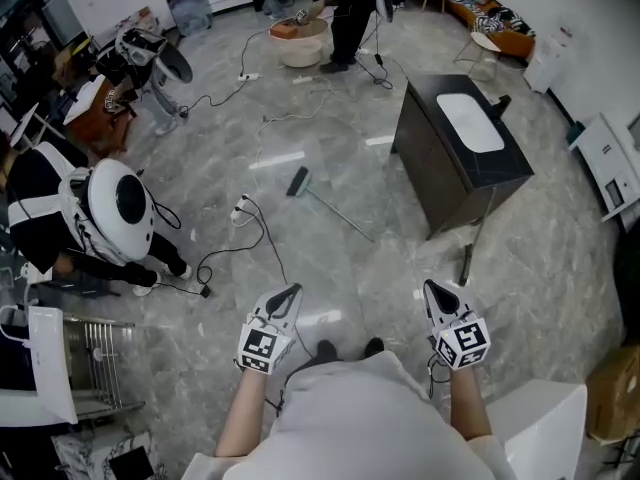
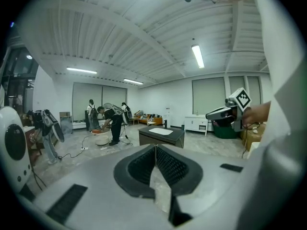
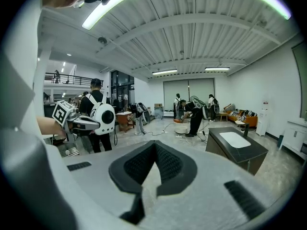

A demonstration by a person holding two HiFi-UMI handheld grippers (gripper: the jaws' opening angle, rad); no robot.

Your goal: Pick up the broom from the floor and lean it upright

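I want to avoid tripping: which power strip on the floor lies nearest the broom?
The power strip just left of the broom, beside its brush end; the other strip lies far off, near the tub.

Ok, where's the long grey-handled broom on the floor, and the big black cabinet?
long grey-handled broom (image 1: 338,214), head view, middle of its handle.
big black cabinet (image 1: 470,123), head view, white basin in its top.

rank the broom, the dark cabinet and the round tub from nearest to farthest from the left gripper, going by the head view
1. broom: lying on the floor ahead of the left gripper, slightly to the right.
2. dark cabinet: farther ahead, off to the right.
3. round tub: far ahead, near the top of the head view.
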